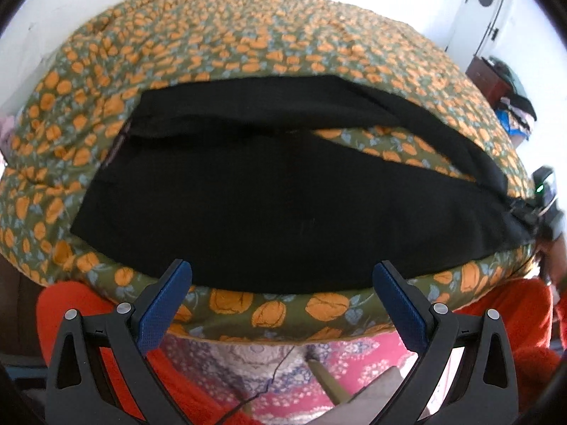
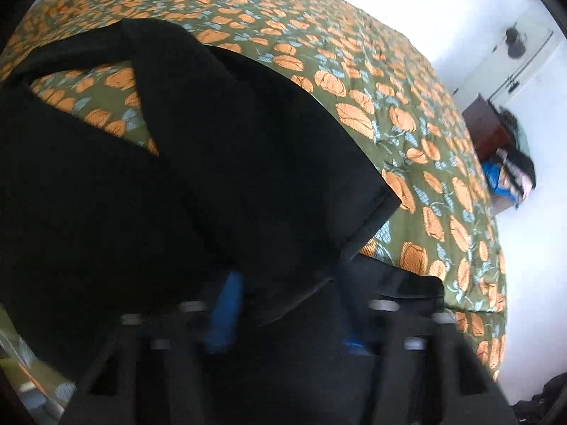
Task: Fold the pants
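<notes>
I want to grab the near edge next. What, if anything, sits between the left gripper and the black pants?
Nothing visible. The left gripper hangs open over the near edge of the black pants, with only the flowered bedspread beneath.

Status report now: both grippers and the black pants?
Left gripper open above black fabric pants. Right gripper blurred, fabric over it. Nothing in the way.

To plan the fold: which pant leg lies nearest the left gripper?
The broad front leg, beside the left gripper; the far leg lies beyond bedspread.
</notes>
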The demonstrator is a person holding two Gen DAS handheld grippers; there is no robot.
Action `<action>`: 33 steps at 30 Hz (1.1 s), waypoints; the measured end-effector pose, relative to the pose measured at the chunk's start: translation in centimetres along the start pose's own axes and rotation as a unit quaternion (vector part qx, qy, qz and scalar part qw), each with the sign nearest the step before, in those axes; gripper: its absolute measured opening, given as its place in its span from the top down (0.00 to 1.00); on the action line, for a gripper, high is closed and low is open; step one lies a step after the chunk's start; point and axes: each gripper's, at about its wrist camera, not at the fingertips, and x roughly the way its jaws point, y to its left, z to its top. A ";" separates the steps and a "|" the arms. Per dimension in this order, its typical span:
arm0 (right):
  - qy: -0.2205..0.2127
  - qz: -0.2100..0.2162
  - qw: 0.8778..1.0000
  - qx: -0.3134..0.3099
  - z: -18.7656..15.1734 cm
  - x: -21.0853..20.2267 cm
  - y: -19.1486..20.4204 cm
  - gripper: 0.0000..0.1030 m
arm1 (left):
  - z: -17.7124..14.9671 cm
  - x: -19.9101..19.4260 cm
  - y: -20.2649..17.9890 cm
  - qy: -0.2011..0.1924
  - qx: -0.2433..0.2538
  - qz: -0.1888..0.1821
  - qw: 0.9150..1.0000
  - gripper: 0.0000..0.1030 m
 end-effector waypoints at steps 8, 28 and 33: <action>-0.115 0.094 0.986 0.077 6.5 -14.6 -5.2 0.91 | 0.2 1.8 -1.3 0.021 0.017 -0.009 1.000 0.01; -0.066 0.110 0.959 0.253 7.5 -0.4 -19.7 0.28 | 1.3 4.5 -3.5 0.051 0.046 -0.004 0.998 0.01; -0.099 0.049 0.994 -0.013 4.7 -1.9 -8.5 0.28 | 1.3 4.7 -4.8 0.054 0.064 -0.006 0.996 0.01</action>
